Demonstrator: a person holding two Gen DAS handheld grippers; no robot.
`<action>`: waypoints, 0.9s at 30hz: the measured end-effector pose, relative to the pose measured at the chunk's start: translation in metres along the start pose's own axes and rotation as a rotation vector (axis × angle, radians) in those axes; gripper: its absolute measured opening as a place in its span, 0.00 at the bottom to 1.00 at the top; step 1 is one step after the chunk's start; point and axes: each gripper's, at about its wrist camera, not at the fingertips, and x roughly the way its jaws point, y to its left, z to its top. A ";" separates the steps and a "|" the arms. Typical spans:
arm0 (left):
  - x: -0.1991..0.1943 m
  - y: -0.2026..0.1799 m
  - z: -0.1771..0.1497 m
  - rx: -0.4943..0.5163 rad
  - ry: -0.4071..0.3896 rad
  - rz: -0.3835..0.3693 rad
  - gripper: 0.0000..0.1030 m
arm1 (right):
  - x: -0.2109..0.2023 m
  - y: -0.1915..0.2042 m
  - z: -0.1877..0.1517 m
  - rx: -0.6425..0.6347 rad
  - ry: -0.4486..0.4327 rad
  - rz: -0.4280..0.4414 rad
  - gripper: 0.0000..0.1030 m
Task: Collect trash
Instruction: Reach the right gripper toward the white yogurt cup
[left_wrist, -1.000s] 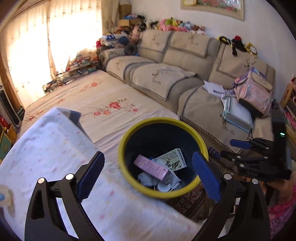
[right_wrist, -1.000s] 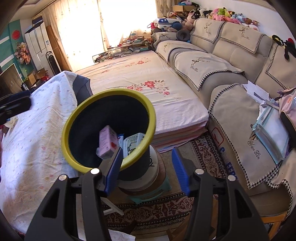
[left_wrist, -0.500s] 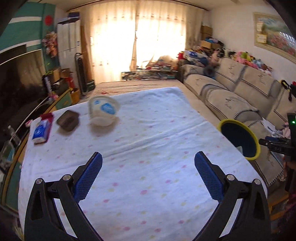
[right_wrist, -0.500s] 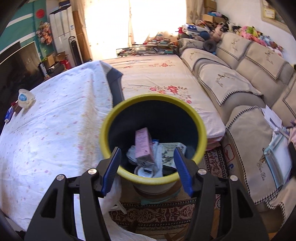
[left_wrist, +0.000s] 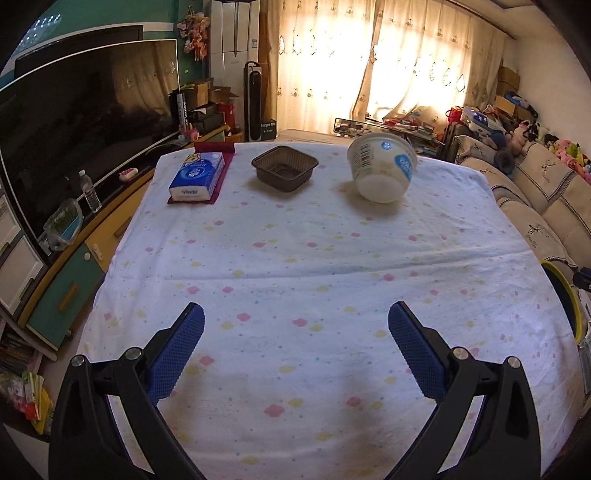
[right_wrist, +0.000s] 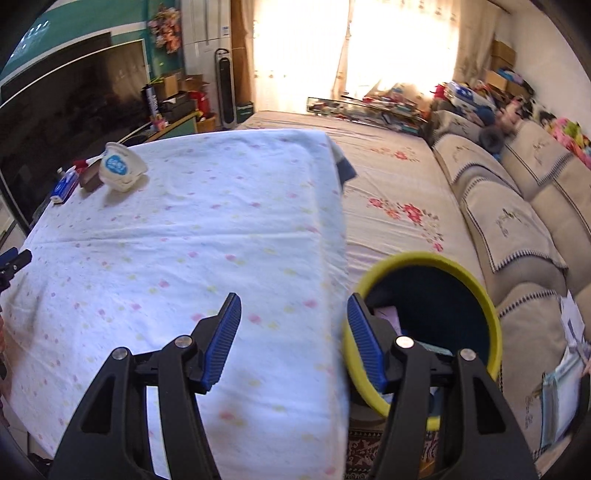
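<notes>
Three items on the far end of the table, both tongs empty

Both my tongs were released and held nothing. My left gripper (left_wrist: 295, 325) had its blue pads spread wide above the white tablecloth with small coloured dots (left_wrist: 314, 258). My right gripper (right_wrist: 293, 325) had just been opening, with nothing between its pads, and it hung over the table edge just beside the dark round trash bin with a yellow rim (right_wrist: 476, 284). Inside the bin some packaging was visible, but it was partly hidden behind my right finger.

At the far end of the table stood three things in a row: a blue and white tissue pack (left_wrist: 197, 177) on a dark red mat (left_wrist: 218, 173), a brown empty plastic tray (left_wrist: 285, 168), and a white paper bowl with blue labels (left_wrist: 382, 168), which was tilted. They were well apart from both grippers.
</notes>
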 end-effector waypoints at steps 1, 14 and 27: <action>0.004 0.003 -0.002 -0.002 0.009 0.006 0.95 | 0.004 0.009 0.006 -0.016 0.002 0.013 0.55; 0.033 0.022 -0.003 -0.060 0.112 -0.001 0.95 | 0.055 0.112 0.077 -0.146 0.023 0.175 0.56; 0.045 0.007 -0.005 0.000 0.169 0.072 0.96 | 0.098 0.204 0.151 -0.211 0.025 0.234 0.66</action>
